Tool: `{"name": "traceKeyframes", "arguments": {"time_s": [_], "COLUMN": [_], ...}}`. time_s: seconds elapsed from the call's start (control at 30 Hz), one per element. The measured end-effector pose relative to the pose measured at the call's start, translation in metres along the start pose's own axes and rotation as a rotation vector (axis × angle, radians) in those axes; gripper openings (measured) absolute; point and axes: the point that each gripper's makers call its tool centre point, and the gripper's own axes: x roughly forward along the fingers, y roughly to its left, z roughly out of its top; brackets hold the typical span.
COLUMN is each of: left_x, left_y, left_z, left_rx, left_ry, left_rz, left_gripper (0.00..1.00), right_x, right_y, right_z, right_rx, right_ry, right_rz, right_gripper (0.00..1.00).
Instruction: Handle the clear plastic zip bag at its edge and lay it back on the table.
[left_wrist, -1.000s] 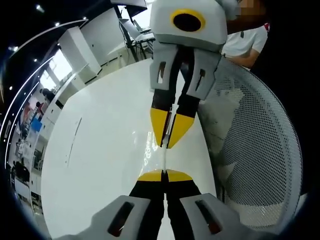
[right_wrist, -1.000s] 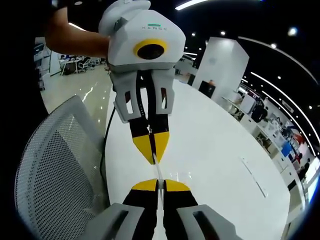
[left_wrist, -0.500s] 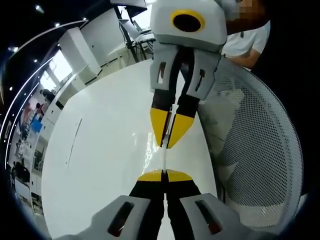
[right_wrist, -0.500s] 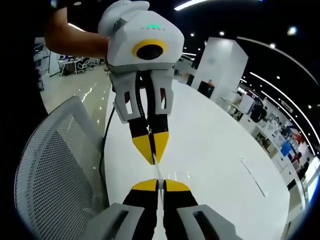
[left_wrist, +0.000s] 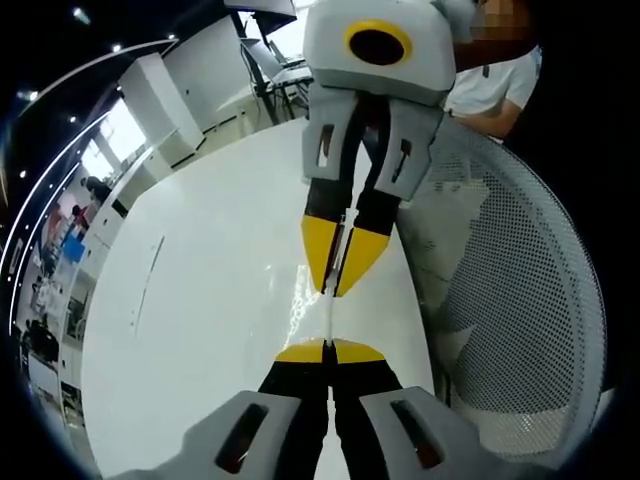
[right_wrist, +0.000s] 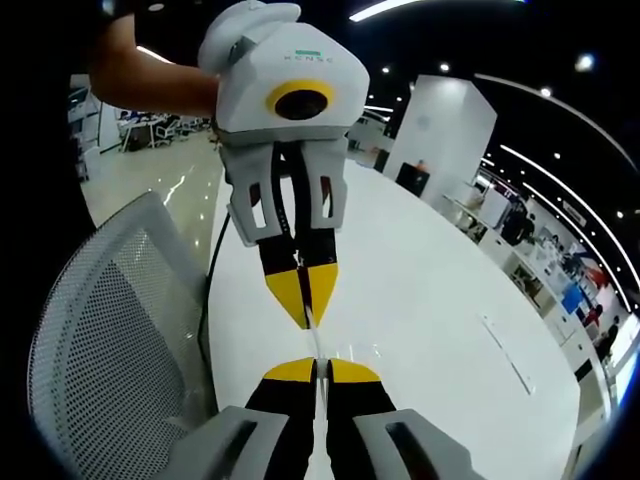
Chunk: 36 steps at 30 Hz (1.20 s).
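The clear plastic zip bag is seen edge-on as a thin pale strip held taut above the white table. In the left gripper view my left gripper is shut on its near end, while my right gripper comes down from the top and is shut on the far end. From the right gripper view the same strip of bag runs between my right gripper at the bottom and my left gripper facing it. Both pairs of yellow tips are pressed together.
A grey mesh chair back stands close beside the table edge, and the chair appears again on the left of the right gripper view. A thin strip lies on the table. A person in a white shirt stands behind.
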Motion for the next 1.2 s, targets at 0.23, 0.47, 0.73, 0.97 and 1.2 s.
{"name": "traceKeyframes", "arguments": {"time_s": [0.23, 0.47, 0.73, 0.97, 1.2], "left_x": [-0.0005, -0.0009, -0.0023, -0.003, -0.0032], "left_y": [0.0009, 0.0005, 0.0006, 0.0008, 0.0007], "left_z": [0.0008, 0.0003, 0.0007, 0.0002, -0.0009], "left_rx": [-0.002, -0.004, -0.008, -0.012, -0.013], "left_ry": [-0.004, -0.004, -0.005, -0.006, -0.004], "left_rz": [0.003, 0.003, 0.004, 0.005, 0.006], "left_gripper": [0.0, 0.0, 0.0, 0.0, 0.0], "right_x": [-0.0007, -0.0008, -0.0006, -0.0003, -0.0006], "right_y": [-0.0017, -0.0014, -0.0018, -0.0019, -0.002], "right_z": [-0.0002, -0.0005, 0.0007, 0.001, 0.0], "right_rx": [-0.001, 0.001, 0.003, 0.004, 0.005], "right_ry": [-0.001, -0.001, -0.004, -0.005, -0.003], "right_rz": [-0.003, -0.002, -0.003, -0.002, -0.001], "right_gripper": [0.0, 0.0, 0.0, 0.0, 0.0]}}
